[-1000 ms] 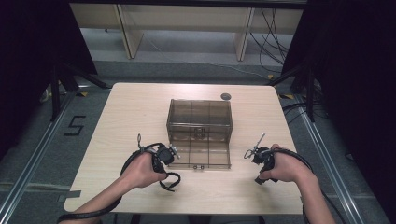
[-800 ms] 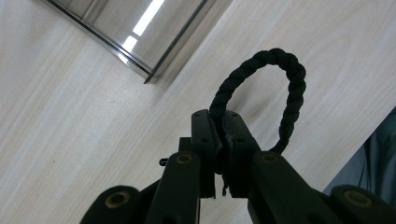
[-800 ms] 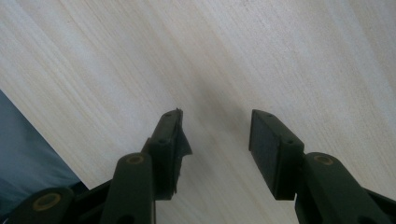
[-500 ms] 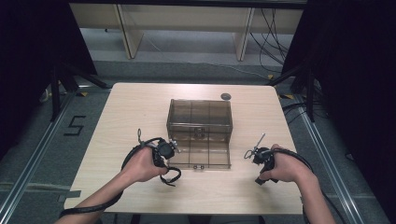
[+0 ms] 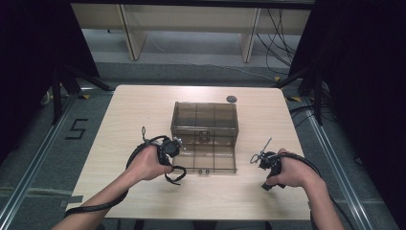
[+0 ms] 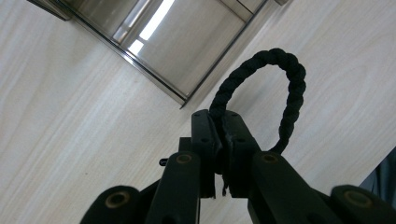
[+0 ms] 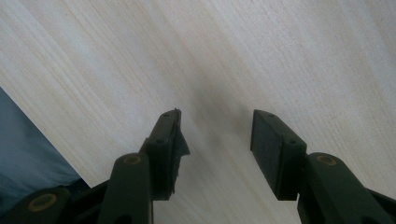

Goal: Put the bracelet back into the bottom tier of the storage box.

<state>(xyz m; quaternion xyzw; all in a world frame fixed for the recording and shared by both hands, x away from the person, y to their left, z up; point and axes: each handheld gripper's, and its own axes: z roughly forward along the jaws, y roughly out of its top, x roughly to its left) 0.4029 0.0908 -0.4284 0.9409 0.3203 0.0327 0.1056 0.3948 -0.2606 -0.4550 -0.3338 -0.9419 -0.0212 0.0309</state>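
1. Here, nearest the camera, a person's forearms come in over the front edge of a pale wooden table [image 5: 143,110], a two-jaw tool in each hand.
2. The left gripper [image 6: 219,140] is clamped on a black braided cord loop [image 6: 289,93], its jaws pressed together on the cord's ends while the loop arcs free above the wood; in the high view the cord [image 5: 174,173] hangs beside the hand, just off the front left corner of the box.
3. The right gripper [image 7: 215,135] stands with its jaws apart and nothing between them, poised over bare tabletop well to the right of the box.
4. The step in hand appears to be carrying the cord to the smoky transparent box [image 5: 205,120], whose lid [image 5: 210,155] lies folded open toward the person.
5. The next move likely calls for lifting the loop over the near wall and letting go above a compartment, keeping the cord clear of the dividers.
6. Farther back, a small dark round object [image 5: 231,99] sits near the table's far edge.
7. Beyond, grey carpeted floor, a floor marking reading 5 [image 5: 76,129], black curtains and trailing cables frame the scene.
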